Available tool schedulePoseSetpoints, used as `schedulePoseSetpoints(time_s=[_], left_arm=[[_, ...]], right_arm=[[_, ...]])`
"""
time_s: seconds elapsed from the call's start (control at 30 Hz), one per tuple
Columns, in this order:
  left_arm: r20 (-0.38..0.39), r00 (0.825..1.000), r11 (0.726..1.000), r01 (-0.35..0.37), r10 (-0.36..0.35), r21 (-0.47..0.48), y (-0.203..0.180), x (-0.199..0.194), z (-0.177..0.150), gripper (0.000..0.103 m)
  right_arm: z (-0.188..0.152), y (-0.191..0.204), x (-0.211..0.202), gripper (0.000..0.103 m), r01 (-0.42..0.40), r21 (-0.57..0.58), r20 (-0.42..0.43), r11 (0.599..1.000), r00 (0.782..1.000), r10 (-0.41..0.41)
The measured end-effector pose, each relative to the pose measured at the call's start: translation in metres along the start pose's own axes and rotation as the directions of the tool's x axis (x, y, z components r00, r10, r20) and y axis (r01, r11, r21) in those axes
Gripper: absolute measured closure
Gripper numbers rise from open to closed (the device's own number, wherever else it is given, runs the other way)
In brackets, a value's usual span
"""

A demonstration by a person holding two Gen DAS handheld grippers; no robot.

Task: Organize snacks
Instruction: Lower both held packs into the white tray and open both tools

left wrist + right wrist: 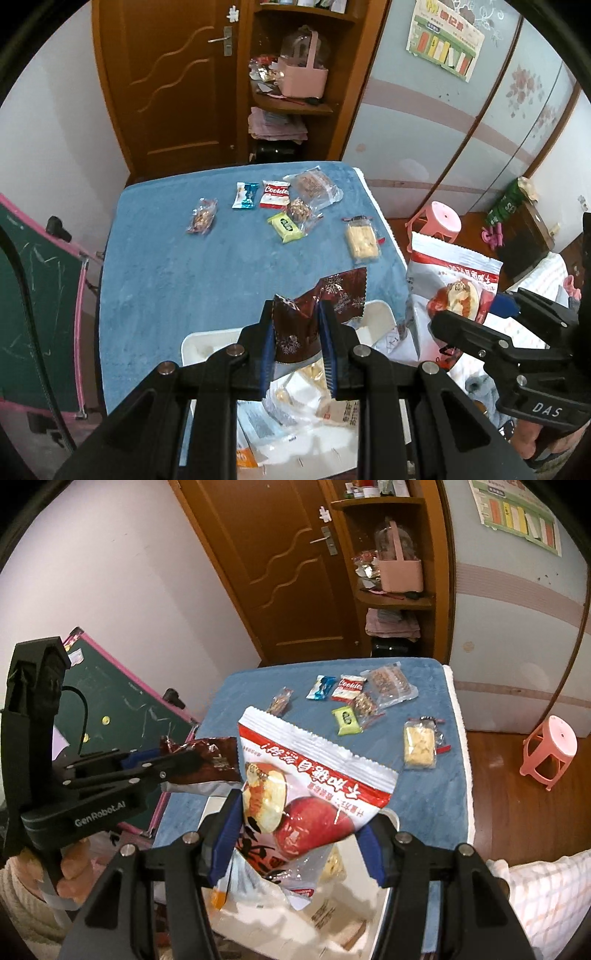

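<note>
Both tools are loaded over the white bin (384, 904) at the near edge of the blue-covered desk (166, 258). The left tool (299, 339) pinches a dark brown snowflake packet (325, 299) across its middle. The right tool (295, 842) grips the lower part of a large red-and-white apple-chip bag (314, 775).

The step in hand looks like dropping these into the bin, which already holds several packets. It would go best one at a time, each lowered until it clears the rim, so the big bag does not snag the wall or bury the smaller one.

The apple-chip bag stands nearly upright, its long axis up and tilted away toward the desk's far edge, print upside down. The brown packet's long axis runs up and to the right from the left tool.

Several small snacks lie further back on the desk, including a red cookie packet (274, 194).
</note>
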State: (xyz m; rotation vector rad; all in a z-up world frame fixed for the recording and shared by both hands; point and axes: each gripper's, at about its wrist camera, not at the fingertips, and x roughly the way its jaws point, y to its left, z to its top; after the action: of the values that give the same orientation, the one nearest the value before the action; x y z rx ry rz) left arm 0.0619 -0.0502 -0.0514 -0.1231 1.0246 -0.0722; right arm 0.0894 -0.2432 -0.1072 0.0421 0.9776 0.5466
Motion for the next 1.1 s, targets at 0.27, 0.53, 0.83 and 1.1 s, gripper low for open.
schedulePoseSetpoints(time_s=[0.27,0.53,0.83,1.1], left_arm=[[0.001,0.999,0.998,-0.051,0.051,-0.028,0.003,-0.007,-0.04,0.082],[-0.084,0.992,0.995,-0.095,0.092,-0.033,0.008,0.022,-0.073,0.082],[-0.114,0.979,0.985,-0.17,0.169,-0.003,0.01,0.035,-0.092,0.078],[-0.09,0.975,0.979,-0.204,0.202,-0.01,0.011,0.031,-0.094,0.023]], right_arm=[[-0.033,0.02,0.001,0.045,0.006,-0.031,-0.053,0.999,0.999,-0.008],[-0.062,0.028,0.03,0.044,0.024,-0.025,-0.161,0.999,0.987,-0.028],[-0.079,0.027,0.055,0.039,0.092,-0.03,-0.261,0.995,0.961,-0.097],[-0.077,0.023,0.056,0.02,0.092,0.019,-0.26,0.996,0.962,-0.084]])
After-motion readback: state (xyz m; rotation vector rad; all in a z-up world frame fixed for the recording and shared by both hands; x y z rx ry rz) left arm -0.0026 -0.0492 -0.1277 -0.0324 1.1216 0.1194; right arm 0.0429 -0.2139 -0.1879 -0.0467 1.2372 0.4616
